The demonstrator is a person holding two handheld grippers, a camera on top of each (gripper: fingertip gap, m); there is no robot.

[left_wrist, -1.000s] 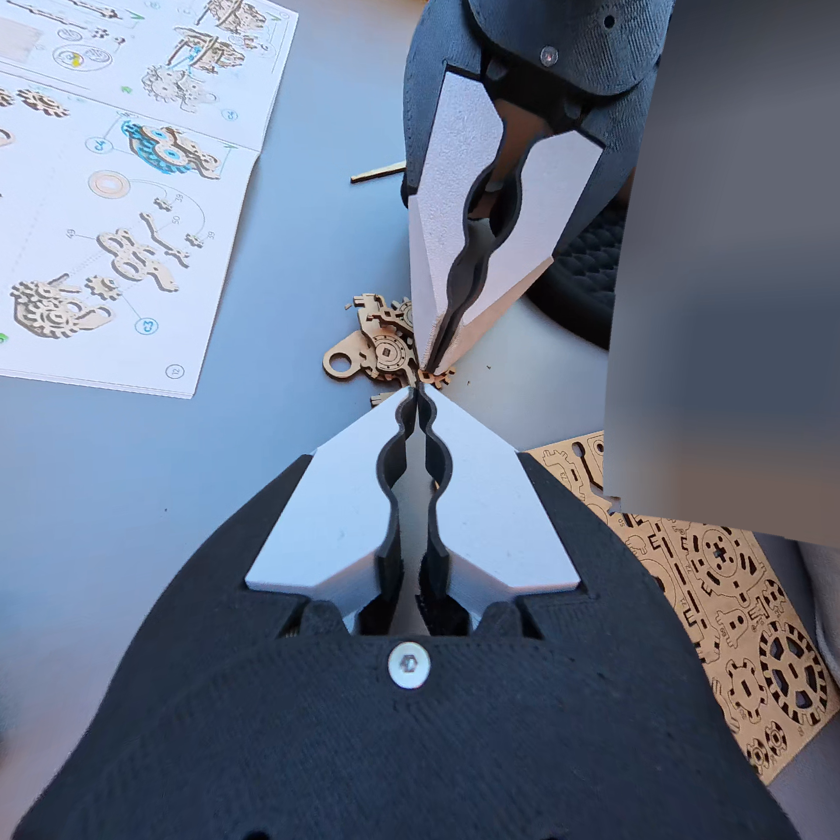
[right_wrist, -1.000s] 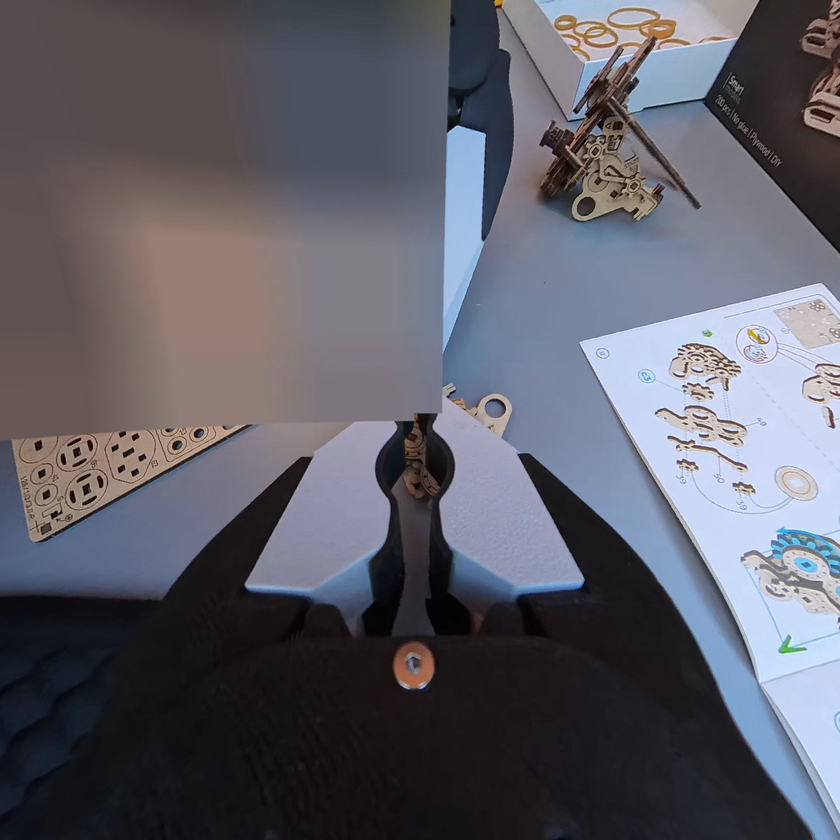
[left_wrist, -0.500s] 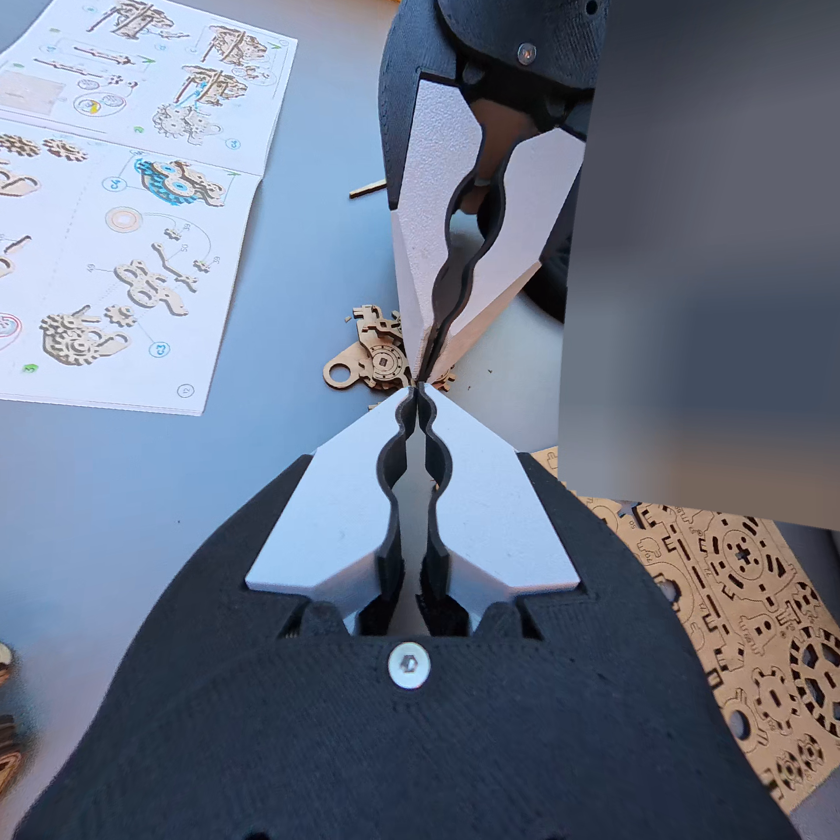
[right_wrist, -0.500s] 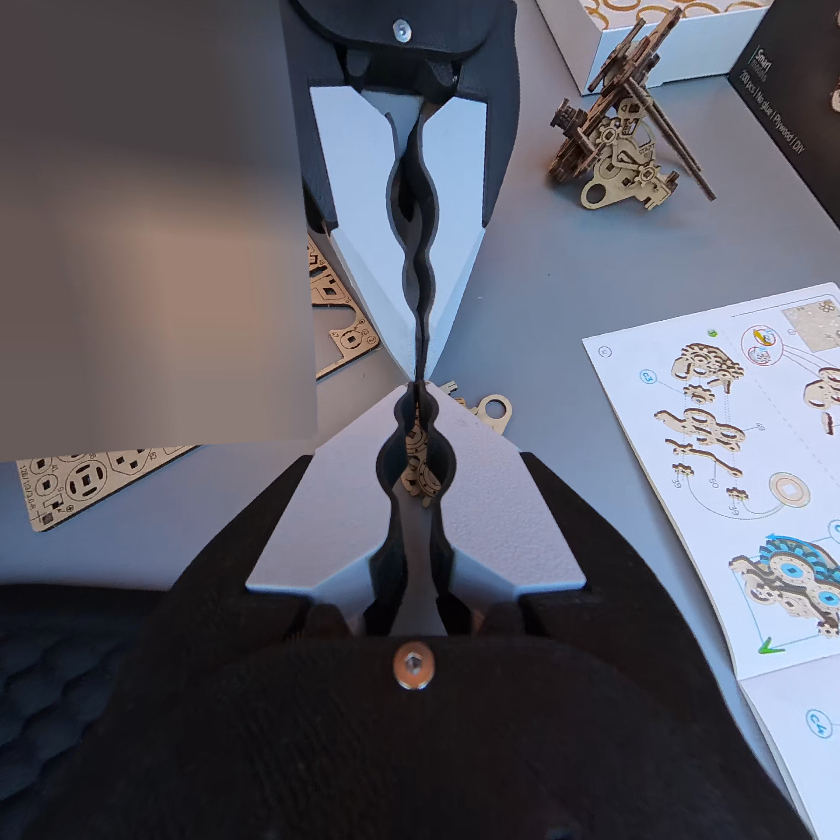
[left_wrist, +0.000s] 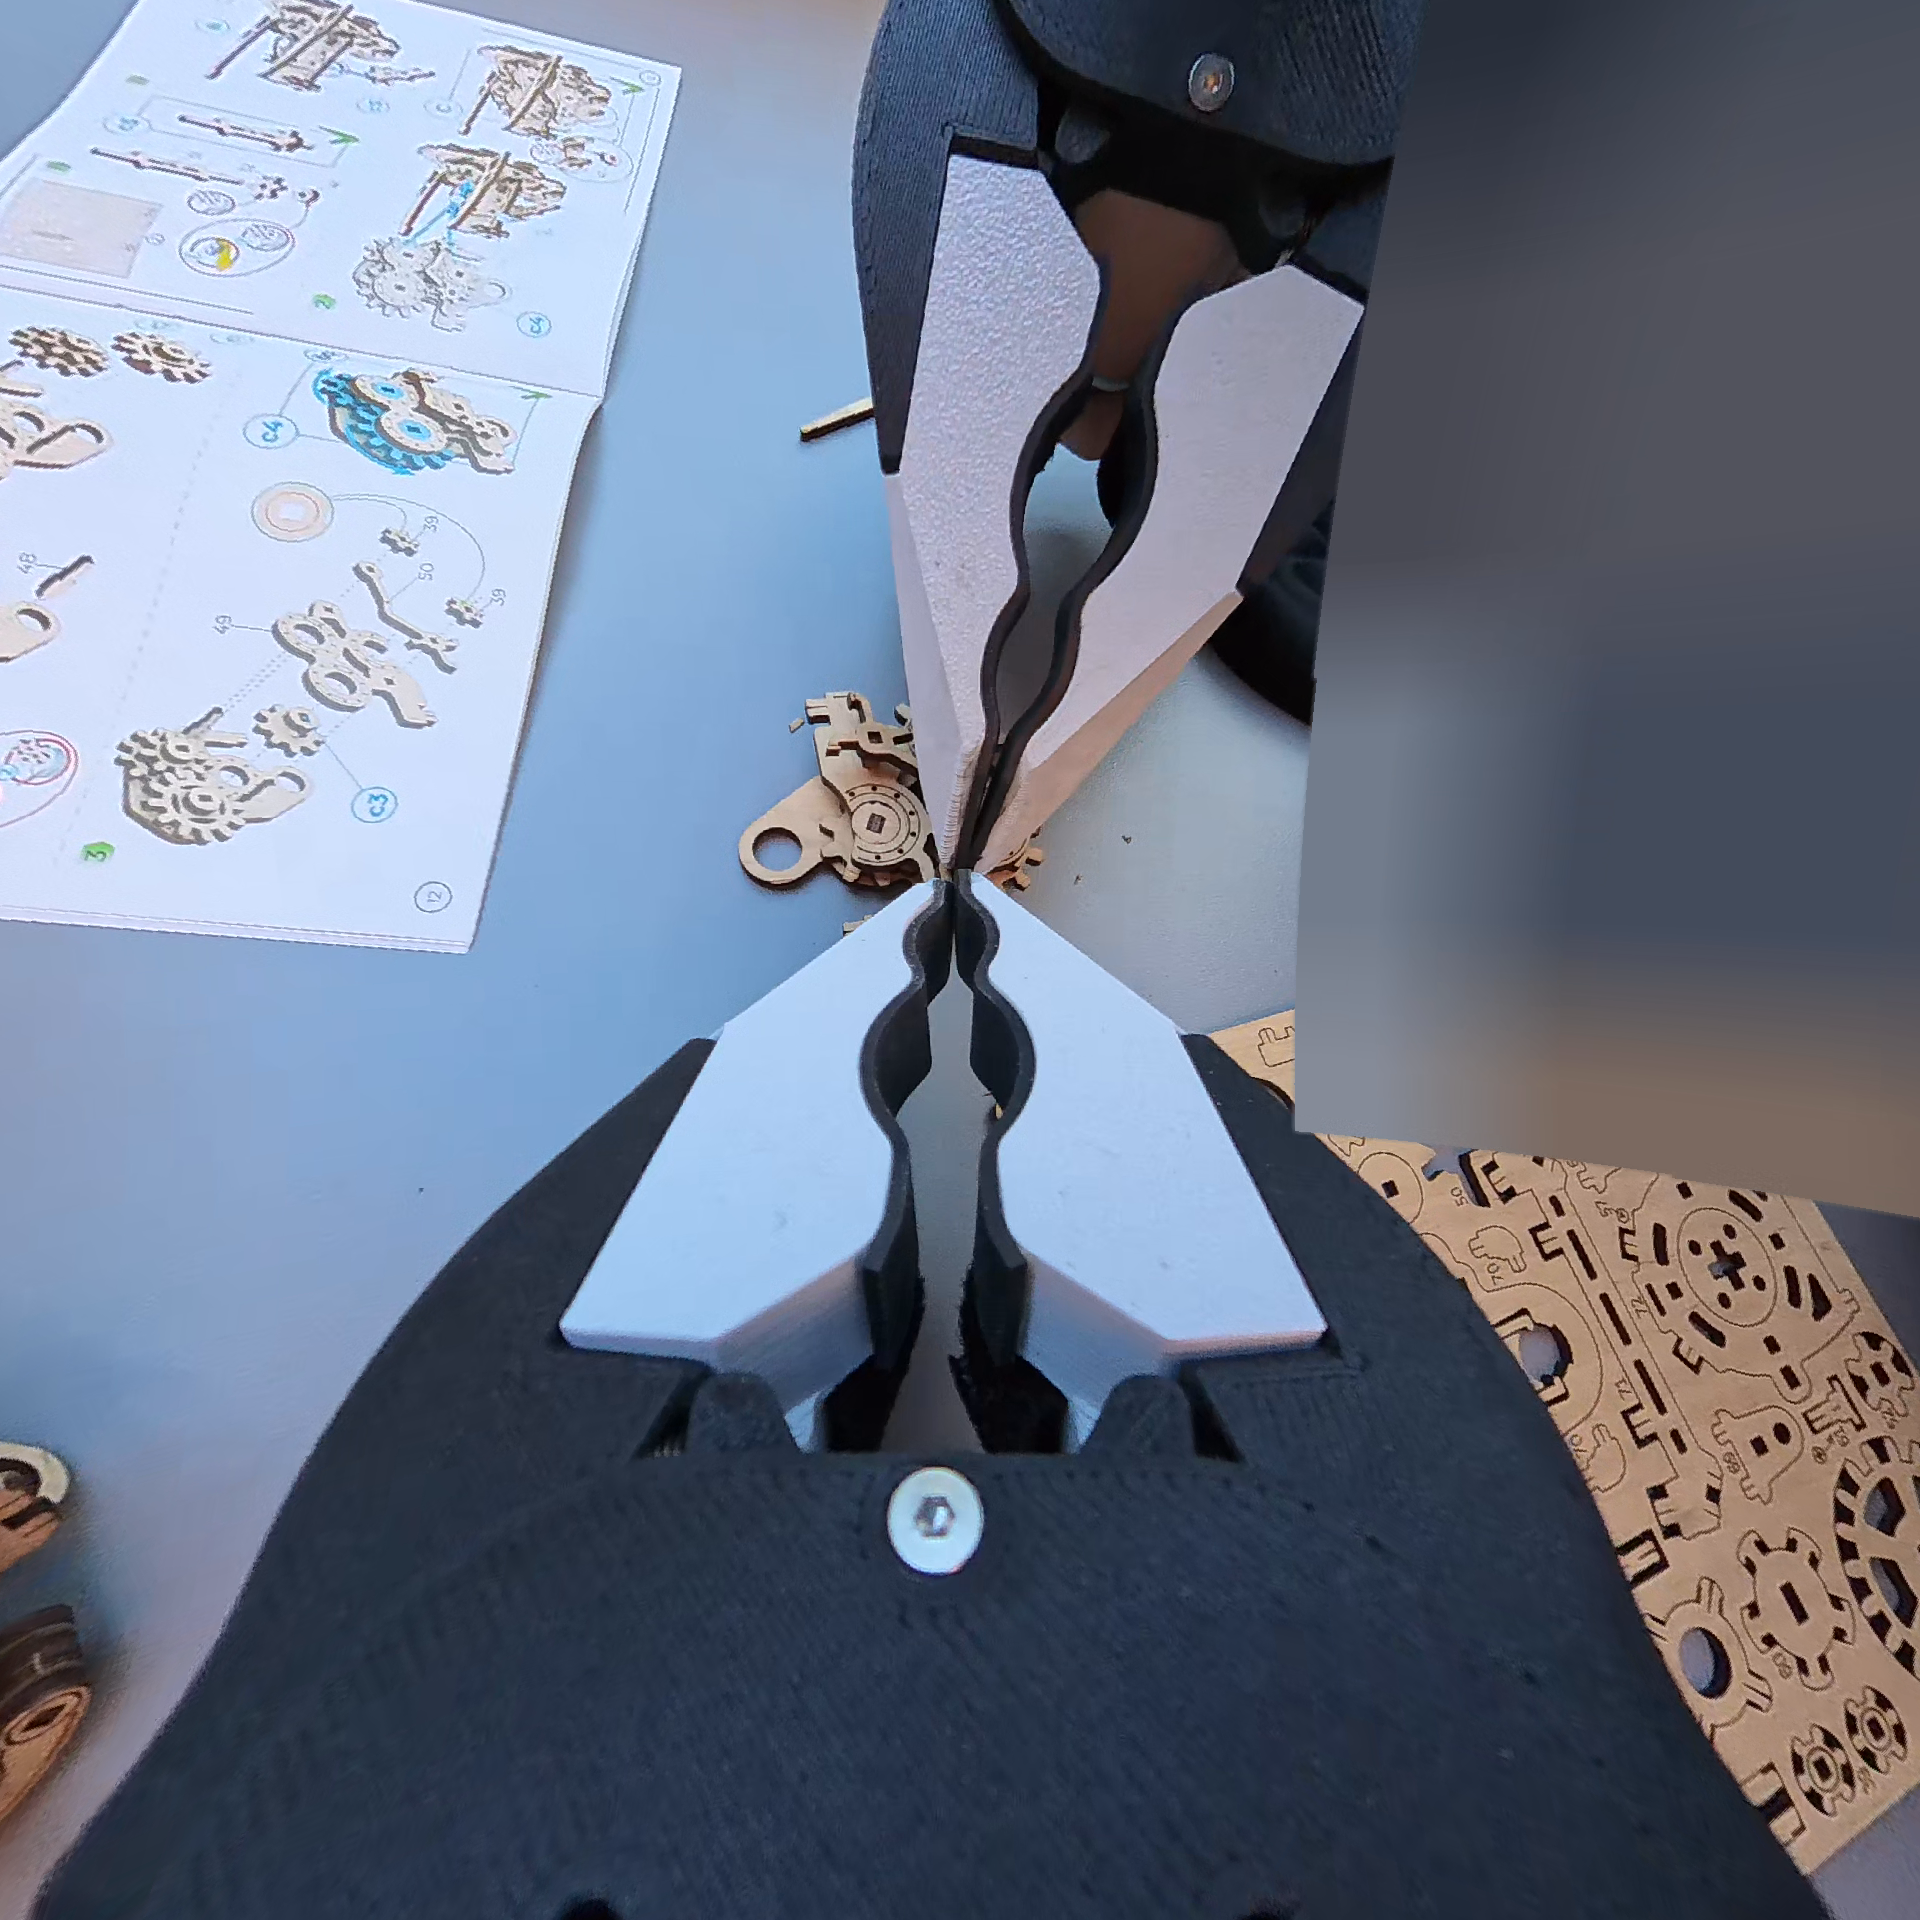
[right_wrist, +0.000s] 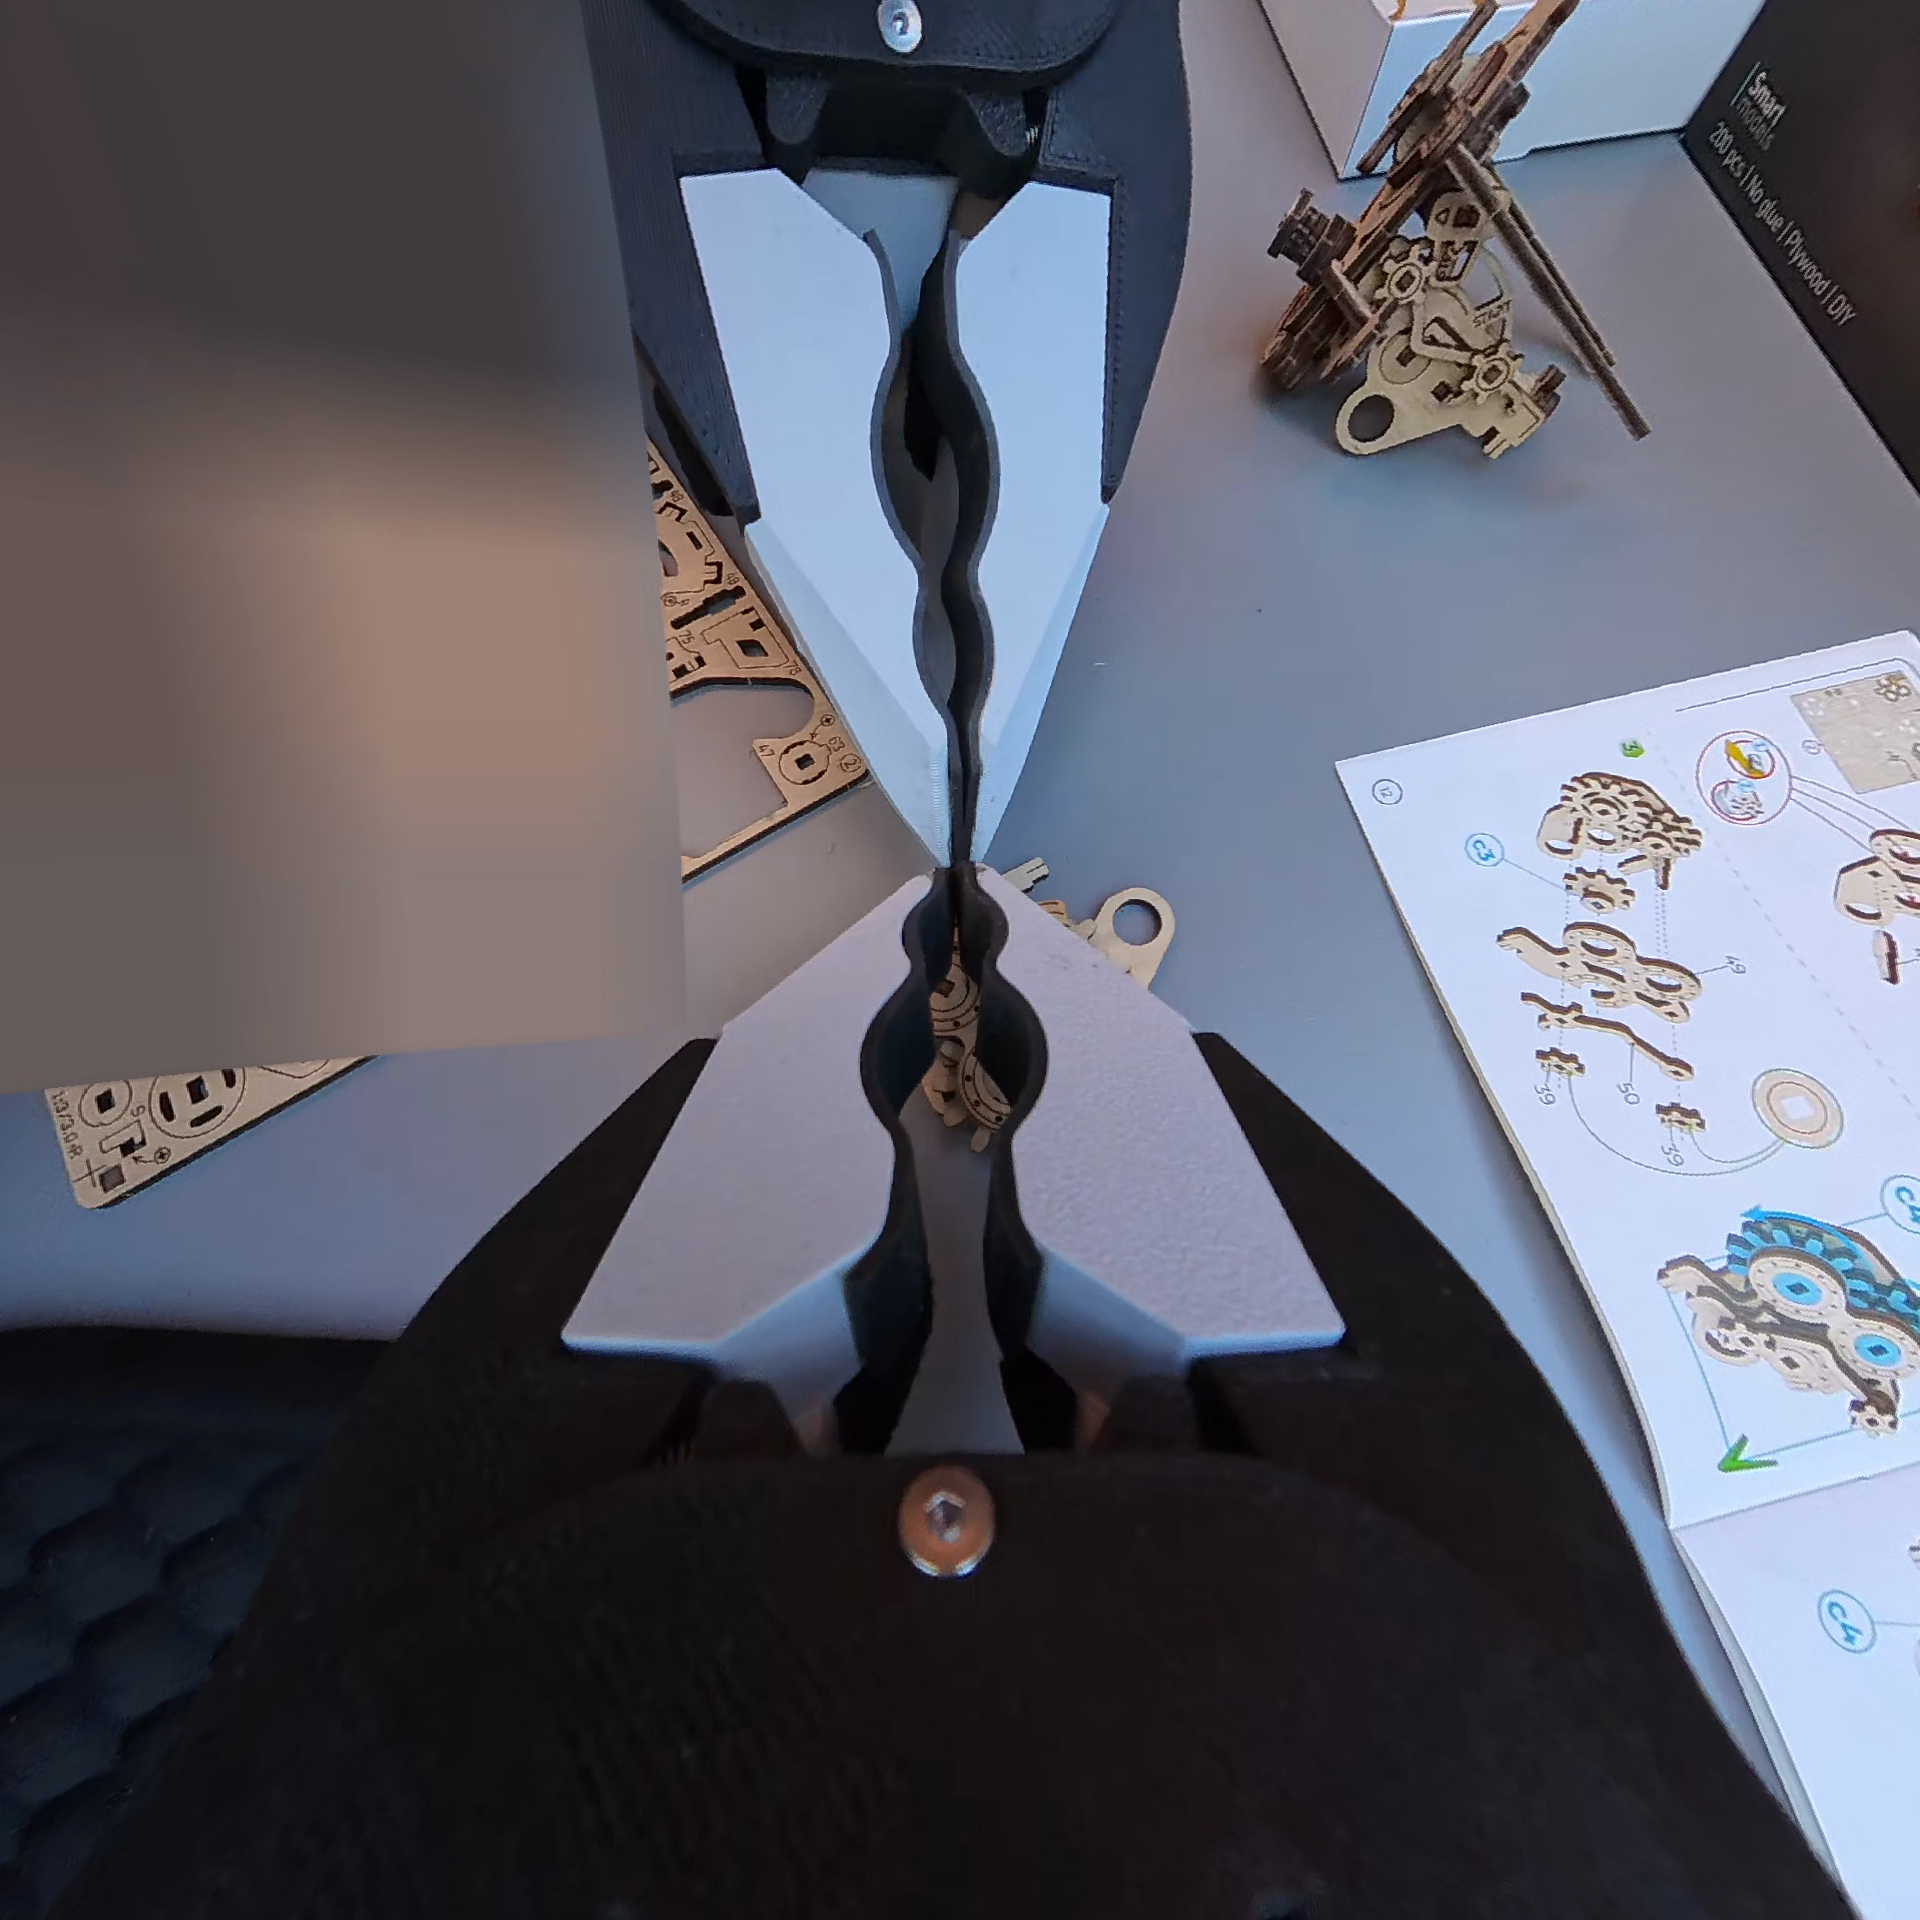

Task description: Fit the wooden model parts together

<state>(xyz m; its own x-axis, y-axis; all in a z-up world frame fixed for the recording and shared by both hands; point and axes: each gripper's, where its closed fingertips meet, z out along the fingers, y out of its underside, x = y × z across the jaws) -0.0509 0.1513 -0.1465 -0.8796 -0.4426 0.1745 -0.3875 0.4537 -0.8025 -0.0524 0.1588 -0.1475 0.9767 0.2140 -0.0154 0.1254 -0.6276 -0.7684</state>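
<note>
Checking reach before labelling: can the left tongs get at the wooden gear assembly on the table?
Probably yes: the gear assembly lies just beyond the left tongs, nothing between. They are shut, tip to tip with the right tongs, so must open.

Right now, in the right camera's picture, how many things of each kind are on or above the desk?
Grippers: 2 (left gripper, right gripper)
Wooden assemblies: 2 (standing model, flat assembly)
Boxes: 2 (white box, black box)
Plywood sheet: 1
Instruction booklet: 1
Total: 8
</note>
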